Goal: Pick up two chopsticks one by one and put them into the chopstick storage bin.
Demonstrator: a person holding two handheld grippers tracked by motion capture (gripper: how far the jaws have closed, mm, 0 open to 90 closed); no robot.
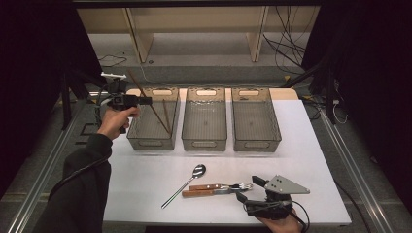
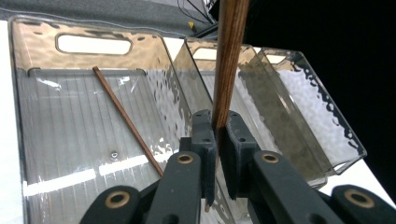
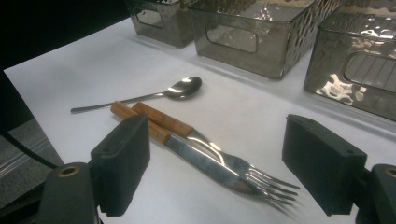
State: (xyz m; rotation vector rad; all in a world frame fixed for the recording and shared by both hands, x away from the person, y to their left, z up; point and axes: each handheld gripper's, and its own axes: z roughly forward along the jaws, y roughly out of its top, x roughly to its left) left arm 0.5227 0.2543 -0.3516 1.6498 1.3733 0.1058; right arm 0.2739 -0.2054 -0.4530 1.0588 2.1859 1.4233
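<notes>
Sorting cutlery into bins, by the look of it. Left tool [image 1: 144,101] clamped tight on a wooden chopstick [image 2: 229,60], jaws nearly together w/ the stick pinched between the pads, held over the left bin [image 1: 145,137]. Stick tilted, top end up and back past the bin's far rim, lower end toward the bin interior; prob. angled that way so it can slide down beside its mate. Second chopstick [image 2: 127,120] already lying inside that bin, slanting across the ribbed floor.

Held chopstick: long, thin, dark reddish-brown wood w/ visible grain, straight, no taper seen in the left tool view. Mate looks the same colour, thinner at this distance.

Right tool [image 3: 215,172] wide open, nothing gripped, sitting low at the counter's [image 1: 311,145] near edge w/ jaws either side of the fork [image 3: 212,149] and knife [image 3: 187,151] tips; pads not touching either. Prob. lined up for the next pick.

Fork and knife side by side, touching, wooden handles pointing away from the right tool, metal ends toward it. Spoon [image 1: 187,183] just beyond them, all steel, bowl toward the bins. Middle bin [image 1: 205,121] and right bin [image 1: 255,121] smoky translucent plastic w/ handle cutouts, both w/o contents as far as seen.
</notes>
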